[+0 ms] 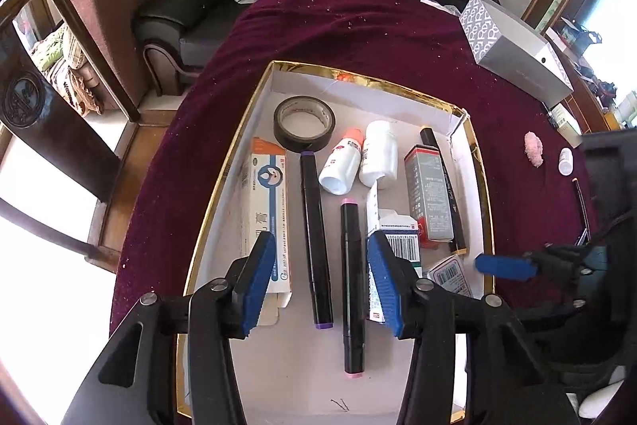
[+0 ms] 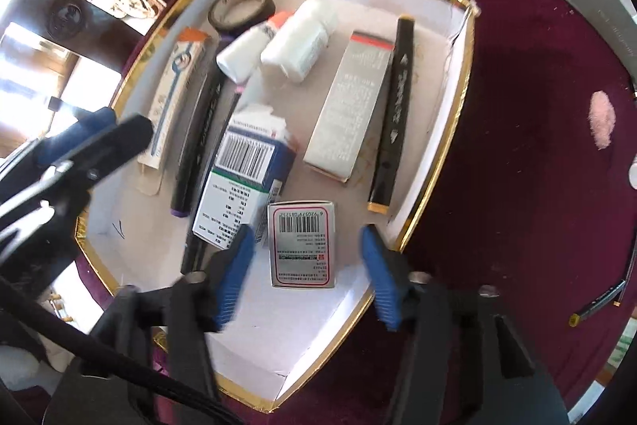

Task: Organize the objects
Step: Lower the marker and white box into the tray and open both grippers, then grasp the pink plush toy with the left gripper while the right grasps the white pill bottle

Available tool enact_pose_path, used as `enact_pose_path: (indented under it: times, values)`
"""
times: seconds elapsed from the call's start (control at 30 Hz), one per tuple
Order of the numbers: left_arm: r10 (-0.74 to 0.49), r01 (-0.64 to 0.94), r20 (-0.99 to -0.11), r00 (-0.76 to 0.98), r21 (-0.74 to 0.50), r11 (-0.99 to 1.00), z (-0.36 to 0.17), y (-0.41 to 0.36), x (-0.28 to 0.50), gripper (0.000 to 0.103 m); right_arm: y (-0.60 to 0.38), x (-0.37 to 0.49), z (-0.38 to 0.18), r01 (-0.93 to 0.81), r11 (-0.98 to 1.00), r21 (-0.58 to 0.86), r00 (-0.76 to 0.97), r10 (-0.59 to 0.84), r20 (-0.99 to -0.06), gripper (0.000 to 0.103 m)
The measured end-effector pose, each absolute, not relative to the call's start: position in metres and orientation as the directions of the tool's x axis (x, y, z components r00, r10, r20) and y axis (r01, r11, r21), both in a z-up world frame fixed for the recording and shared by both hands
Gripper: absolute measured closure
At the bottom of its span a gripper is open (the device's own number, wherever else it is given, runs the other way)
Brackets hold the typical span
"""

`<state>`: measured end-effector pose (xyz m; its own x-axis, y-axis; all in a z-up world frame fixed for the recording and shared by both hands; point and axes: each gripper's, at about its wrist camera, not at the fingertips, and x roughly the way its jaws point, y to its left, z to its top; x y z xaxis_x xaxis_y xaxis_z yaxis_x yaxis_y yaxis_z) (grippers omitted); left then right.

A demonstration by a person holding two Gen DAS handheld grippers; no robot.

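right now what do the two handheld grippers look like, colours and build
Both match: the left gripper and the right gripper each have two black plastic arms with silver pivot bolts and triangular cut-outs, tipped with blue ribbed pads. The left wrist view also shows the right gripper's blue pad from the side, on a black body. No hands or sleeves are clearly visible.

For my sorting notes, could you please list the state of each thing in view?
left gripper: open, over two markers
right gripper: open, small box between, untouched
gold-rimmed box: lidless, filled
tape roll: flat
two white bottles: lying down
blue-white carton: flap torn open
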<state>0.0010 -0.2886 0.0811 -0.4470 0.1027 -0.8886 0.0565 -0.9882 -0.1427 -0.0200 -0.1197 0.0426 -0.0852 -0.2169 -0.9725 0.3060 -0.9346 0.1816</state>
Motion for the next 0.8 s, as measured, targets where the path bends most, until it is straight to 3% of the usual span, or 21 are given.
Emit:
enact_pose_path:
  times: [0.47,0.8]
  values:
    - [0.082,0.03,-0.897,-0.434,-0.105,-0.994,0.096,-0.24,0.003,0.057,-0.013,-0.02,0.076,0.12,-0.925,0.36,-0.205,-0.378,-0.903,0.039]
    - [0.237,-0.06,-0.904,-0.356,-0.231,-0.971,0.095,-0.141,-0.03,0.055,0.151,-0.016,0.065,-0.14,-0.914,0.381,-0.297,-0.329,-0.897,0.039]
